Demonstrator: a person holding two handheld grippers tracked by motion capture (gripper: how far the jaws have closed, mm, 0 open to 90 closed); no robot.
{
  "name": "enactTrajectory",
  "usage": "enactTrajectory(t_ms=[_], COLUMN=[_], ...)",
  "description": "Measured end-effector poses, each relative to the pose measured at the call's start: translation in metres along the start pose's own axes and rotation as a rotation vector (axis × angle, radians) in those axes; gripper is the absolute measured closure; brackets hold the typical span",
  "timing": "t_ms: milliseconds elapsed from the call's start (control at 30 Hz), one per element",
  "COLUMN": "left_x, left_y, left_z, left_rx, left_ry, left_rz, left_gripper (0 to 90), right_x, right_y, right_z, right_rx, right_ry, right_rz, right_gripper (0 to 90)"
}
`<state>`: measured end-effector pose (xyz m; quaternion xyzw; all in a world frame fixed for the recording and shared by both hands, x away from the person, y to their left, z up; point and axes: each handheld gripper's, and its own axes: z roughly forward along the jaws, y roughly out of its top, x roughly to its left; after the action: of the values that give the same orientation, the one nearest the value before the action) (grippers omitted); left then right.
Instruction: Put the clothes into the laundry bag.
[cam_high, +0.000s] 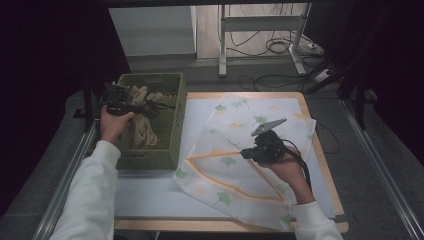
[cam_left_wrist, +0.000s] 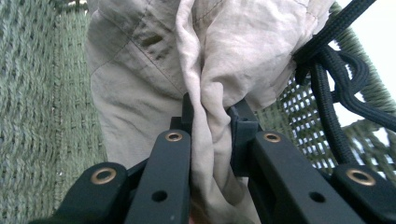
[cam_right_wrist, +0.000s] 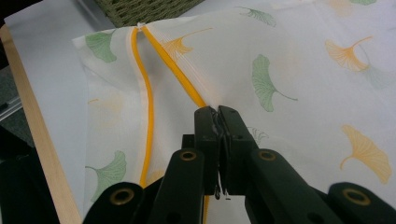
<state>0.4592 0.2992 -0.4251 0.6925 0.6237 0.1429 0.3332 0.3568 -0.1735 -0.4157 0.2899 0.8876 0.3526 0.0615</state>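
A green woven basket (cam_high: 176, 131) stands at the table's left and holds a beige garment (cam_high: 143, 129). My left gripper (cam_high: 140, 107) is over the basket, shut on a fold of that beige garment (cam_left_wrist: 140, 70), which rises between the jaws of the left gripper (cam_left_wrist: 212, 112). A black cord (cam_left_wrist: 327, 107) hangs from the garment at the right. A white bag printed with ginkgo leaves (cam_high: 240, 120) lies spread on the table. My right gripper (cam_high: 246, 153) is shut on the bag's orange edge (cam_right_wrist: 175, 65), with the trim pinched in the right gripper (cam_right_wrist: 217, 114).
A white sheet (cam_high: 150, 195) covers the wooden table (cam_high: 327, 172). The basket wall (cam_left_wrist: 42, 93) stands close on the left of the garment. Metal rails (cam_high: 387, 172) run along both sides. A desk frame and cables (cam_high: 280, 45) lie on the floor behind.
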Motion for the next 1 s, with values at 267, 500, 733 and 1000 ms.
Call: enactTrajectory(t_ms=[267, 500, 733, 1000], left_x=[-0.004, -0.001, 0.000, -0.004], left_y=[0.000, 0.000, -0.001, -0.002], left_z=[-0.008, -0.020, -0.029, -0.037], left_rx=[-0.047, -0.087, -0.121, -0.171], left_ry=[-0.022, -0.055, -0.054, -0.057], left_rz=[0.006, -0.007, -0.005, -0.002], left_gripper=[80.8, 80.9, 80.9, 80.9], right_x=[-0.001, -0.001, -0.001, 0.000], right_y=[0.000, -0.001, 0.000, 0.000], right_z=[0.000, 0.000, -0.001, 0.000], right_rx=[0.001, 0.001, 0.000, 0.000], right_ry=[0.000, 0.000, -0.002, -0.002], right_rz=[0.005, 0.004, 0.003, 0.002], right_gripper=[85.4, 85.4, 85.4, 85.4])
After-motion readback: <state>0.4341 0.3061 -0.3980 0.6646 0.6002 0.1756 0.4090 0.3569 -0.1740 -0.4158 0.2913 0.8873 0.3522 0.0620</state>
